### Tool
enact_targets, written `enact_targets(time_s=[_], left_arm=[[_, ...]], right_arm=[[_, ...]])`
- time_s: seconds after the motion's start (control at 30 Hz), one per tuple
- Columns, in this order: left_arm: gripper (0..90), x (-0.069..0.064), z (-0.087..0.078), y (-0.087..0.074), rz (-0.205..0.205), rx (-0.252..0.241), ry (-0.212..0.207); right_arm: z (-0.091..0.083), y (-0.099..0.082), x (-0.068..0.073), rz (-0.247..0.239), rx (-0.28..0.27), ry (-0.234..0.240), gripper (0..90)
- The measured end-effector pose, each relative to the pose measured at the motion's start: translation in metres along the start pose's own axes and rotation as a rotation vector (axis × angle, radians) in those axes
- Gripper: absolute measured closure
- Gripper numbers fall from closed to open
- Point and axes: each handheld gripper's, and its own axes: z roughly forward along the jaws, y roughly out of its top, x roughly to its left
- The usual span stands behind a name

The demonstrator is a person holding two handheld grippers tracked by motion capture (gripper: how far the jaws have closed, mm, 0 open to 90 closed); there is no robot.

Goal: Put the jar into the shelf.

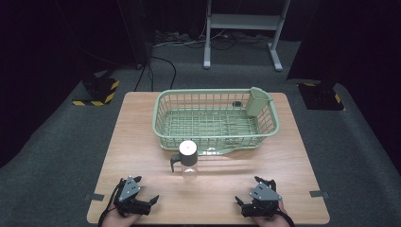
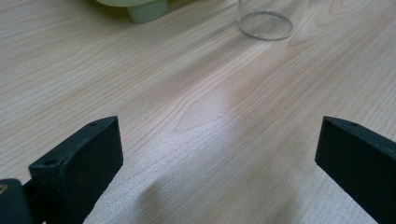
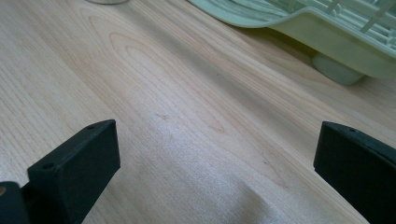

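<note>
- From the high view I count one pale wooden table (image 1: 142, 142), one light green plastic lattice basket (image 1: 216, 119), one clear glass bottle with a white round cap and a dark collar (image 1: 188, 160), and two black two-jaw grippers.
- The basket is a rounded rectangle with its long side running left to right across the far half of the table; a small solid green cup-shaped holder (image 1: 257, 100) hangs inside its far right corner.
- The bottle stands upright, its long axis vertical, just in front of the basket's near wall and roughly at the middle of the table; a small dark handle juts from its left side.
- The left gripper (image 1: 152, 201) lies near the front edge at the left and the right gripper (image 1: 239, 202) near the front edge at the right, well apart, each with a grey three-cornered plate on top.
- In the left gripper view, the two matte black jaws stand wide apart over smooth wood grain with nothing between them; the bottle's round clear base (image 2: 265, 23) sits ahead near the top, with a green basket foot (image 2: 147, 10) to its left.
- In the right gripper view, the jaws also gape wide over bare wood; the basket's green rim (image 3: 327, 32) and one rounded foot (image 3: 337, 70) sit at the upper right.
</note>
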Motion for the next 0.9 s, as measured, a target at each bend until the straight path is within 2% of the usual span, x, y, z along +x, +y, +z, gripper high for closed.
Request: enact_targets(time_s=[0.2, 0.63, 0.9], left_arm=[[1.4, -0.0018, -0.0001, 0.0000, 0.021, -0.001, 0.004], [1.4, 0.0005, -0.0027, -0.0014, -0.009, -0.029, -0.001], [1.4, -0.0012, -0.0030, -0.0014, 0.016, -0.030, -0.004]], right_arm=[[0.0008, 0.0003, 0.0003, -0.007, 0.006, -0.007, 0.3], [0.0025, 0.0010, 0.0007, -0.004, 0.025, -0.018, 0.3], [0.0030, 0.0013, 0.0009, -0.010, 0.029, -0.009, 0.3]])
